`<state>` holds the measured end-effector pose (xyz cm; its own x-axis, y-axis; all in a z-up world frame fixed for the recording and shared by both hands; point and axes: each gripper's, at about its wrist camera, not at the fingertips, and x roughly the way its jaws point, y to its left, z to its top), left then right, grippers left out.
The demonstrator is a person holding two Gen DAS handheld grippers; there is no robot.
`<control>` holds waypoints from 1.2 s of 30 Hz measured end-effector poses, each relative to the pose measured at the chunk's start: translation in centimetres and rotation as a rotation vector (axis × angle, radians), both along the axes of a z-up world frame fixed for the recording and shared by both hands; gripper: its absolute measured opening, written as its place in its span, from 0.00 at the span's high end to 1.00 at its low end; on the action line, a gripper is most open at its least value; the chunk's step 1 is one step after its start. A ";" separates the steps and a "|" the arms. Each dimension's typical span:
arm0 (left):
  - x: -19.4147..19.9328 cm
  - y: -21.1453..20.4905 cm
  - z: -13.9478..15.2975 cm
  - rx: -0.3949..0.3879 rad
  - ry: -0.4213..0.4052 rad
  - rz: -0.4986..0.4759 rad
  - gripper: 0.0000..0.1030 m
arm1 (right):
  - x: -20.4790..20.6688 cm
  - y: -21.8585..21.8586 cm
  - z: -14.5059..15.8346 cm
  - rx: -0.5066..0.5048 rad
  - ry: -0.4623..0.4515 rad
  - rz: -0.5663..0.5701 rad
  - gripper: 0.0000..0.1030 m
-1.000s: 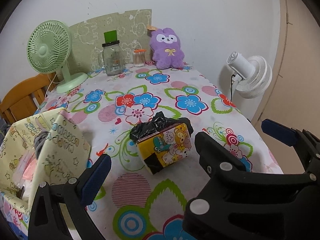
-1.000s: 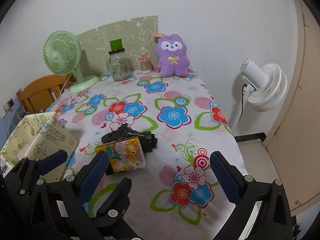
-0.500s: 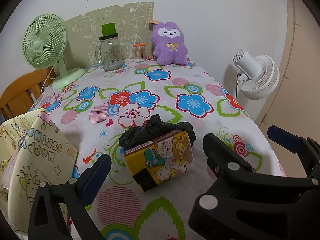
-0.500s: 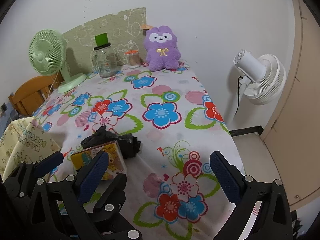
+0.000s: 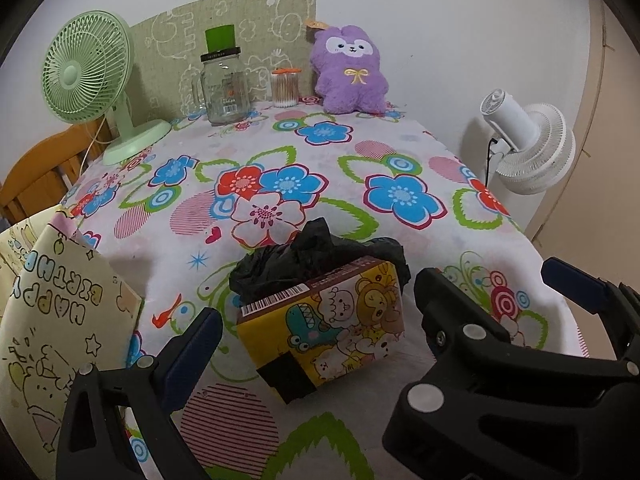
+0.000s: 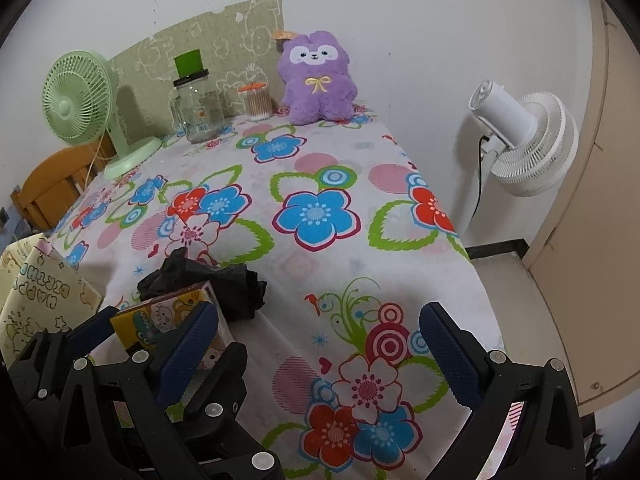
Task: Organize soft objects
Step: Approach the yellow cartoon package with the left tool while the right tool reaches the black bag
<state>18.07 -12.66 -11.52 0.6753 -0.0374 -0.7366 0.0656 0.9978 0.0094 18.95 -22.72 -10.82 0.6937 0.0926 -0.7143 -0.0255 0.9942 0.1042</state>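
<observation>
Both grippers spread, empty, over floral-cloth table (image 5: 328, 148)

Cream "happy birthday" paper gift bag (image 5: 52, 320) at table's left edge, contents hidden; yellow cartoon-print packet (image 5: 324, 332) lying against crumpled black plastic bag (image 5: 316, 256), between left gripper (image 5: 316, 320) fingers, untouched; right gripper (image 6: 316, 344) beside it; best to straddle packet squarely, pinch gently; purple plush bunny (image 5: 350, 70) far back.

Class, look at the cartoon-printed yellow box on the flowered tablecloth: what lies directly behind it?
A crumpled black plastic bag lies bunched against the back of the yellow box, rising above its top edge. The box hides the bag's lower part, so what it holds, if anything, cannot be seen.
</observation>
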 end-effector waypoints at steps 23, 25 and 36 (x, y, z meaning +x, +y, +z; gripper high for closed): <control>0.0 1.6 -0.8 -0.022 0.047 0.010 0.23 | 0.2 1.2 -0.6 0.006 0.029 0.024 0.01; -0.3 1.8 -0.6 -0.023 0.042 0.017 0.23 | 0.0 1.5 -0.5 0.009 0.025 0.031 0.01; -1.3 3.3 0.2 0.001 0.022 0.071 0.23 | -0.6 3.3 0.4 0.002 -0.003 0.077 0.01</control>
